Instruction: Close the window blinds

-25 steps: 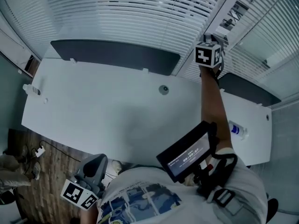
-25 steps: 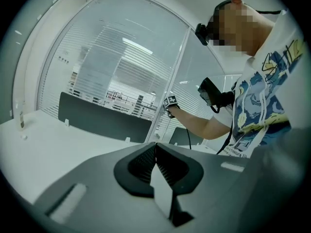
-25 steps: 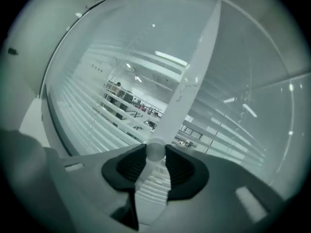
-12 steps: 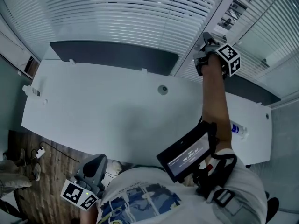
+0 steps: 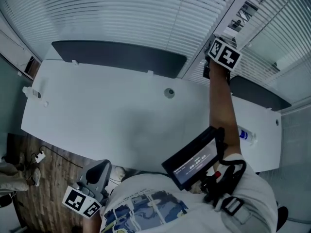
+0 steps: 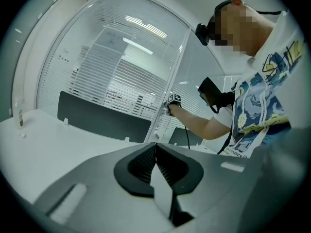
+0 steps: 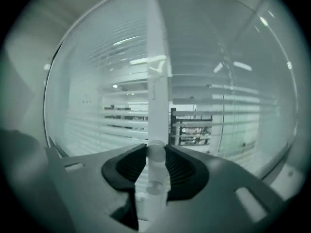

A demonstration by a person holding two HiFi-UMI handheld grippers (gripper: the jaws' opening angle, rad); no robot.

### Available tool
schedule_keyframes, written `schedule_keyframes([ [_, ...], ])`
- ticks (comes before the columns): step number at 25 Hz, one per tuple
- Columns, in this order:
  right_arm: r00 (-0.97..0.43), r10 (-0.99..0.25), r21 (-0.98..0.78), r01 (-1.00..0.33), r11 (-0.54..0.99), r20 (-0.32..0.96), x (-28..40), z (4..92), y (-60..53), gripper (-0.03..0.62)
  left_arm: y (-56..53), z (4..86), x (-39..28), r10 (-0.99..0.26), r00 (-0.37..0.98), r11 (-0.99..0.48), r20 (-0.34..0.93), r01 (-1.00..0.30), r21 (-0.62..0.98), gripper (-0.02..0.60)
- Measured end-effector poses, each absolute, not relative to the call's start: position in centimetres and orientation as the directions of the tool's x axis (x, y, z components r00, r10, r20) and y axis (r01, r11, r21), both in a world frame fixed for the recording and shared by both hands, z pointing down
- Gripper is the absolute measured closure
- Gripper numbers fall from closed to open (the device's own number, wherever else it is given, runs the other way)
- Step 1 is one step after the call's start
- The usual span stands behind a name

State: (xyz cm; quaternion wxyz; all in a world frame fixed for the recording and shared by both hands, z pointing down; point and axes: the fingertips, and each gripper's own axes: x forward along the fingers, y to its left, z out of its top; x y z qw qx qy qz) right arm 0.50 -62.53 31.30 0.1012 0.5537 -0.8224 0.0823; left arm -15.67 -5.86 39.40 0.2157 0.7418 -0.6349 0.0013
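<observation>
White slatted window blinds hang behind the desk, and their slats look nearly flat. A second blind to the right of the window post has gaps, with shelves showing through. My right gripper is raised at the post and shut on the clear blind wand, which stands upright between the jaws of my right gripper. My left gripper hangs low by the desk's near edge. In its own view the left gripper is shut with nothing in it.
A white desk with a dark rear panel lies between me and the window. A bottle lies at its right end and a small bottle at its left. A black device hangs at the person's chest.
My right gripper has twisted on the wand, its marker cube turning. The dark gaps between the left blind's slats have narrowed. The left gripper has stayed put.
</observation>
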Motion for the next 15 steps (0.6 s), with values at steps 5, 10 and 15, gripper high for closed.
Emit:
schedule_keyframes([
  [5,-0.282,-0.926,0.307,-0.884,0.352,0.251,-0.1,31.3,-62.5,0.473,-6.0,39.4,-15.7,-0.942,0.193,-0.1,0.273,-0.941,0.322,0.574],
  [10,-0.37,-0.905,0.035,-0.922,0.385,0.21,0.3,31.4,-62.5,0.471,-6.3,39.3,-15.5,-0.94,0.203,-0.111,0.273,-0.942,0.318,0.574],
  [15,-0.562,-0.82,-0.696,-0.63,0.344,0.104,1.2,31.7,-62.8,0.471,-6.2,39.3,-15.4,-0.94,0.205,-0.113,0.272,-0.941,0.318,0.574],
])
